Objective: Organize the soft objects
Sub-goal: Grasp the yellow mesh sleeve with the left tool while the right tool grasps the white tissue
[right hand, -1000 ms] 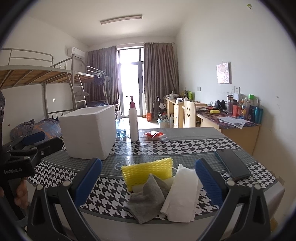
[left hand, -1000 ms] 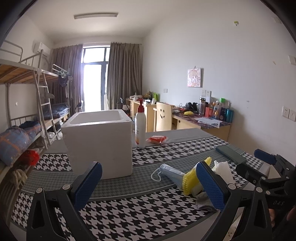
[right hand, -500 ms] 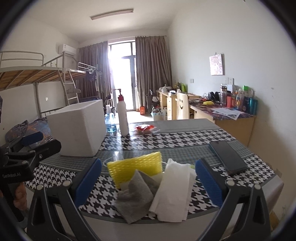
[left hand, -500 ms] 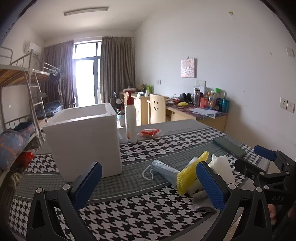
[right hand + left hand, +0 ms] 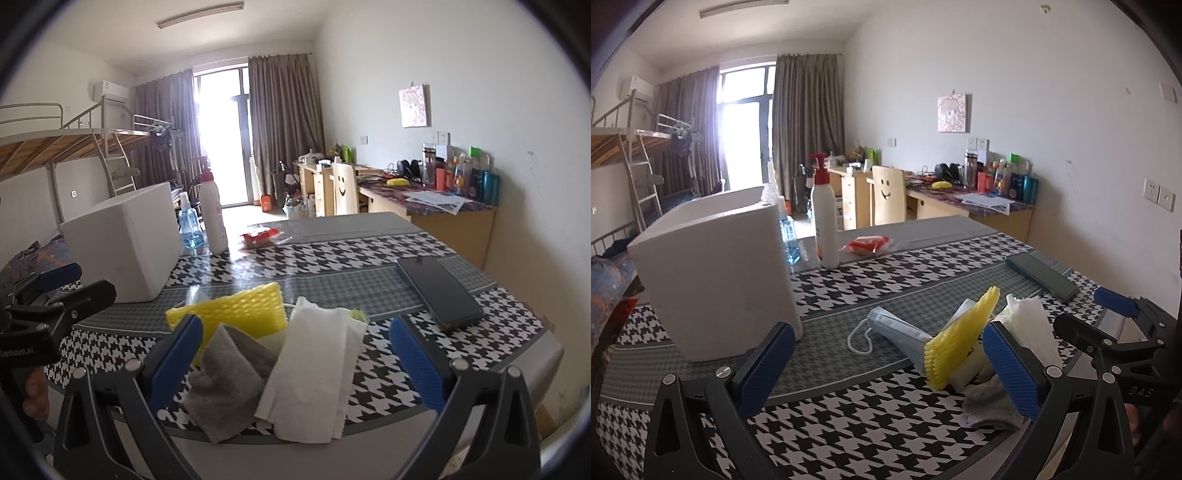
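Observation:
A heap of soft things lies near the table's front edge: a yellow foam net (image 5: 236,314) (image 5: 956,339), a grey cloth (image 5: 229,376) (image 5: 990,406), a white tissue (image 5: 314,373) (image 5: 1030,328) and a blue face mask (image 5: 897,332). A white foam box (image 5: 716,273) (image 5: 122,240) stands open-topped to the left. My right gripper (image 5: 295,362) is open, its fingers astride the cloth and tissue without touching them. My left gripper (image 5: 886,369) is open, with the heap just ahead of its right finger. Each gripper shows in the other's view: the right gripper (image 5: 1108,325) and the left gripper (image 5: 62,288).
A dark phone (image 5: 439,291) (image 5: 1041,273) lies at the table's right. Behind the box stand a white pump bottle (image 5: 824,221) (image 5: 213,218) and a blue spray bottle (image 5: 189,225). A red packet (image 5: 866,243) (image 5: 258,234) lies farther back. A hand (image 5: 35,395) holds the left gripper.
Both grippers have moved forward toward the heap, which now looks larger and sits between the right fingers. The left view has swung right, pushing the box left. Nothing was grasped.

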A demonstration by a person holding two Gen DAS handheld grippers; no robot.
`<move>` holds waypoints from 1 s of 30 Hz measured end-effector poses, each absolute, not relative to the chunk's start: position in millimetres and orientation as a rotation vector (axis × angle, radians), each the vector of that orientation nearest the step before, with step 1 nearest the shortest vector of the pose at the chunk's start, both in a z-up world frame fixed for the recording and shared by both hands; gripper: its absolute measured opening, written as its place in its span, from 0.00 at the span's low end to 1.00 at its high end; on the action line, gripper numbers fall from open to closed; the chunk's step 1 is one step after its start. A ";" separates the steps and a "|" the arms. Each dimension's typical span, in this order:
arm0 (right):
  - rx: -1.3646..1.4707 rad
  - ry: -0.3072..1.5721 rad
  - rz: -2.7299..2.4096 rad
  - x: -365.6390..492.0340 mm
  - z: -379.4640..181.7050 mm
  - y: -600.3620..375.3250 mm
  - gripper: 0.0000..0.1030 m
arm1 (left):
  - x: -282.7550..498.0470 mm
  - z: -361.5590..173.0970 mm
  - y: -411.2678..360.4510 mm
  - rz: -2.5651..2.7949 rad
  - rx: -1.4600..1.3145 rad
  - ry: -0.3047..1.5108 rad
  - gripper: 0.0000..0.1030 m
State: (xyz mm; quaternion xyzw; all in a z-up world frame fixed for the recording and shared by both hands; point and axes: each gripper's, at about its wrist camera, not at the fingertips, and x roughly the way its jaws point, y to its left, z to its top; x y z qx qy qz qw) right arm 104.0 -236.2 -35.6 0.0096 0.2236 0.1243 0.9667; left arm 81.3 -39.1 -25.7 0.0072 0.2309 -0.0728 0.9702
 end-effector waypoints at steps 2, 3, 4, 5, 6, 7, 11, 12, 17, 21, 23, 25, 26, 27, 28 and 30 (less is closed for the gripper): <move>0.020 0.460 0.250 106.5 -37.4 -237.5 0.99 | 84.1 -26.9 -41.9 -0.153 0.019 0.474 0.99; 0.019 0.460 0.249 106.3 -38.5 -238.0 0.99 | 85.2 -27.6 -42.8 -0.158 0.020 0.479 0.99; 0.020 0.463 0.247 107.0 -39.2 -238.8 0.99 | 86.3 -28.1 -43.8 -0.163 0.021 0.483 0.99; 0.022 0.466 0.247 108.1 -39.7 -238.8 0.99 | 87.8 -28.3 -44.6 -0.170 0.022 0.489 0.99; 0.023 0.468 0.246 108.9 -40.3 -239.4 0.99 | 88.3 -28.5 -45.3 -0.177 0.021 0.494 0.99; 0.021 0.471 0.243 109.7 -40.9 -240.2 0.99 | 89.4 -29.1 -46.5 -0.188 0.021 0.501 0.99; 0.025 0.483 0.240 112.5 -43.4 -242.8 0.99 | 95.9 -32.3 -52.7 -0.212 0.034 0.524 0.99; 0.026 0.486 0.240 114.0 -44.0 -243.7 0.99 | 97.5 -33.3 -53.6 -0.219 0.035 0.531 0.99; 0.031 0.507 0.239 119.8 -48.4 -247.4 0.99 | 107.6 -39.0 -56.0 -0.245 0.029 0.573 0.99; 0.031 0.520 0.238 122.7 -52.1 -248.9 0.99 | 119.1 -42.2 -60.3 -0.272 0.047 0.637 0.99; 0.039 0.529 0.241 123.9 -54.0 -250.1 0.99 | 125.2 -42.4 -62.2 -0.286 0.044 0.663 0.99; 0.039 0.538 0.242 125.9 -56.0 -250.4 0.99 | 129.7 -41.8 -65.9 -0.309 0.048 0.670 0.99; 0.038 0.543 0.240 126.1 -57.0 -250.1 0.99 | 130.5 -42.5 -66.4 -0.319 0.052 0.669 0.98; 0.038 0.548 0.240 126.7 -58.0 -250.6 0.99 | 131.7 -43.1 -67.3 -0.328 0.055 0.668 0.98; 0.040 0.553 0.243 127.5 -58.8 -251.5 0.99 | 134.2 -44.0 -67.8 -0.342 0.054 0.670 0.97; 0.043 0.558 0.242 129.1 -59.1 -253.2 0.99 | 138.2 -44.9 -66.7 -0.358 0.044 0.681 0.92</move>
